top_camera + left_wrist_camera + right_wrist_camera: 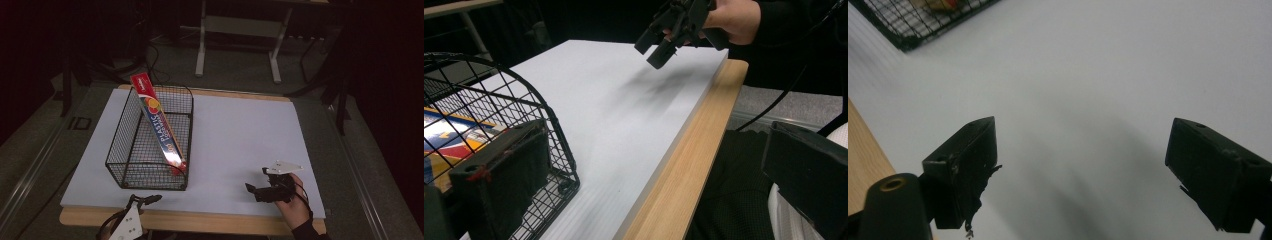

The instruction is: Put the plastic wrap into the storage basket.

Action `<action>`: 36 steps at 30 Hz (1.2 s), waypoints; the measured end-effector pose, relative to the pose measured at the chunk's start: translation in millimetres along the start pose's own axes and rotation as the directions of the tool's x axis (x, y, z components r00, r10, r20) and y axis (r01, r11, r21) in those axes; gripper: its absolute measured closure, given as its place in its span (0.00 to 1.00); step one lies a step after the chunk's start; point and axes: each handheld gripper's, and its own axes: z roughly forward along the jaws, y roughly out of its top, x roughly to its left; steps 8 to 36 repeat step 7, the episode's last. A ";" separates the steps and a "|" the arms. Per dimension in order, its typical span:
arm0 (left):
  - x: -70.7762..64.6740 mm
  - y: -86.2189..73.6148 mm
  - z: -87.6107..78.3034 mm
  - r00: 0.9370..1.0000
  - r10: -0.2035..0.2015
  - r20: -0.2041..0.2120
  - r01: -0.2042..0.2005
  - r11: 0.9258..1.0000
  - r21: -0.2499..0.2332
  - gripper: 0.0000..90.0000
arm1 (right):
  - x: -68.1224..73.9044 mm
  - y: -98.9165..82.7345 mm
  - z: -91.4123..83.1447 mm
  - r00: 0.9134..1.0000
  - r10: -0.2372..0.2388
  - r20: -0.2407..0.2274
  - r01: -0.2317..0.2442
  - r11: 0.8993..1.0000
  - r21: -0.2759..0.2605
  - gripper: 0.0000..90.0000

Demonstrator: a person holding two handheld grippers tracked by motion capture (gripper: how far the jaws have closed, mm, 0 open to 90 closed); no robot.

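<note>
A black wire basket [116, 150] stands on the left part of the white board [240, 135]. A long red and blue plastic wrap box [159, 122] leans inside it, its top end poking above the far rim. My left gripper [145, 200] hovers at the table's front edge just in front of the basket, jaws wide open and empty. In the left gripper view [654, 180], the basket [524, 102] and box [449, 135] lie close on the left. A hand holds my right gripper [256, 181] over the board's front right, open and empty [1090, 170], away from the basket corner [903, 39].
The white board lies on a wooden table whose edge [210, 221] runs along the front. Behind the table, the white legs of another table [201, 47] stand on the dark floor. Cables trail from both grippers. The right gripper [669, 32] shows at the top of the left gripper view.
</note>
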 end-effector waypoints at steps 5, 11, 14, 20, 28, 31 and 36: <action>-0.4 0.0 0.4 1.000 0.001 0.004 -0.001 1.000 0.002 0.00 | -1.4 -0.9 2.0 1.000 0.002 -0.004 -0.002 1.000 -0.001 0.15; -0.6 0.0 0.5 1.000 0.003 0.005 -0.003 1.000 0.004 0.00 | -1.5 -1.3 3.2 1.000 0.000 -0.003 0.000 1.000 0.002 0.15; -0.6 0.0 0.5 1.000 0.003 0.005 -0.003 1.000 0.004 0.00 | -1.5 -1.3 3.2 1.000 0.000 -0.003 0.000 1.000 0.002 0.15; -0.6 0.0 0.5 1.000 0.003 0.005 -0.003 1.000 0.004 0.00 | -1.5 -1.3 3.2 1.000 0.000 -0.003 0.000 1.000 0.002 0.15; -0.6 0.0 0.5 1.000 0.003 0.005 -0.003 1.000 0.004 0.00 | -1.5 -1.3 3.2 1.000 0.000 -0.003 0.000 1.000 0.002 0.15; -0.6 0.0 0.5 1.000 0.003 0.005 -0.003 1.000 0.004 0.00 | -1.5 -1.3 3.2 1.000 0.000 -0.003 0.000 1.000 0.002 0.15; -0.6 0.0 0.5 1.000 0.003 0.005 -0.003 1.000 0.004 0.00 | -1.5 -1.3 3.2 1.000 0.000 -0.003 0.000 1.000 0.002 0.15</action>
